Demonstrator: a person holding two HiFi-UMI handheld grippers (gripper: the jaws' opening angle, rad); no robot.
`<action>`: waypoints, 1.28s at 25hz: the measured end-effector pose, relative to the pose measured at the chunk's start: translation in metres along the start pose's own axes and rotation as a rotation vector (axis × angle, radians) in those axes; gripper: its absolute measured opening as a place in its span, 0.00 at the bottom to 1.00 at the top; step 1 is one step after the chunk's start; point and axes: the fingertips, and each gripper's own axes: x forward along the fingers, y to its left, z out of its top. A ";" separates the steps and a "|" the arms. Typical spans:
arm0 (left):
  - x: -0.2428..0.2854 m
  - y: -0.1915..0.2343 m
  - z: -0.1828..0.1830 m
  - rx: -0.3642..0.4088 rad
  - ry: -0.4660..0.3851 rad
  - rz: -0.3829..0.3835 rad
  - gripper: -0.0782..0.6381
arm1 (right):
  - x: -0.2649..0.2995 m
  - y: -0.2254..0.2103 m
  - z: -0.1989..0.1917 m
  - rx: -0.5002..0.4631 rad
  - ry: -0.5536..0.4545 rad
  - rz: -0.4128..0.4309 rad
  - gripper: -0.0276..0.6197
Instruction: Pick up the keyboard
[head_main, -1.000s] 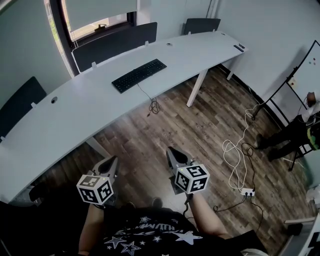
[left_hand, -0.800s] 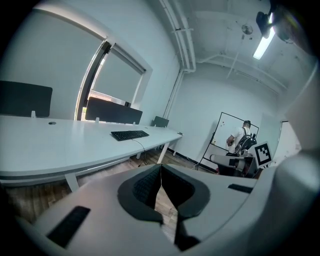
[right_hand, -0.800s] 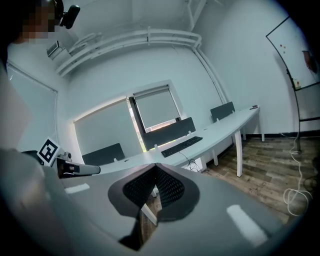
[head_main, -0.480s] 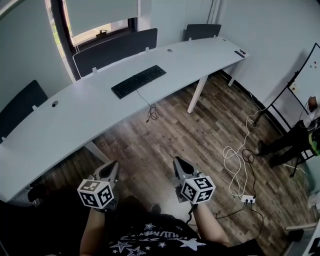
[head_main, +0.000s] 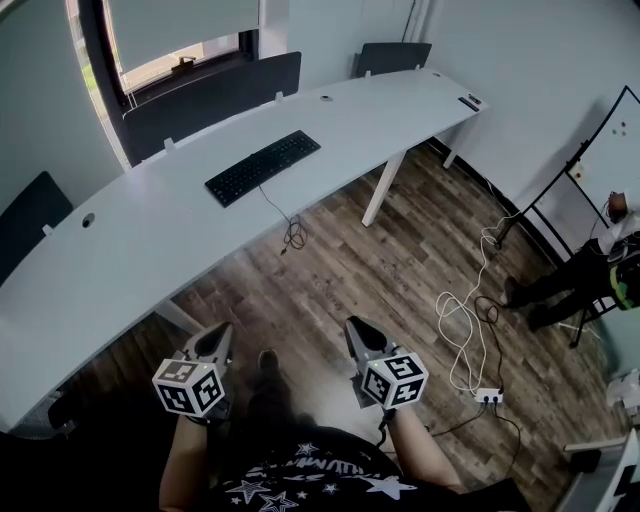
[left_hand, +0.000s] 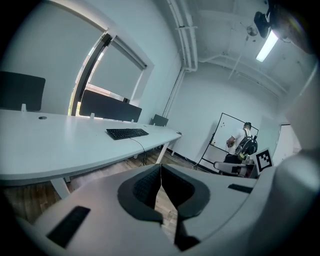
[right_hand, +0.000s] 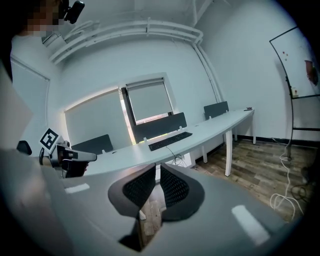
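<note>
Long curved white surface ran along the wall, dark divider panels on its back edge, window behind them. Small dark item sat at its far right end. Wood floor had a loose white cable coiled next to a power strip. A person was by the whiteboard on the right.

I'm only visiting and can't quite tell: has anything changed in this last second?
The person seems to have stepped toward the desk: a shoe now shows ahead between the left gripper and the right gripper. Nothing was taken or let go. Both grippers stay shut and empty, and the keyboard lies untouched on the desk.
</note>
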 end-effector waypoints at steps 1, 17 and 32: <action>0.008 0.005 0.004 -0.002 0.003 -0.007 0.12 | 0.006 -0.004 0.004 -0.004 0.003 -0.009 0.05; 0.156 0.107 0.081 -0.027 0.079 -0.028 0.12 | 0.193 -0.048 0.067 -0.011 0.042 -0.021 0.05; 0.235 0.184 0.140 -0.024 0.098 -0.102 0.12 | 0.312 -0.053 0.122 -0.177 0.126 -0.050 0.14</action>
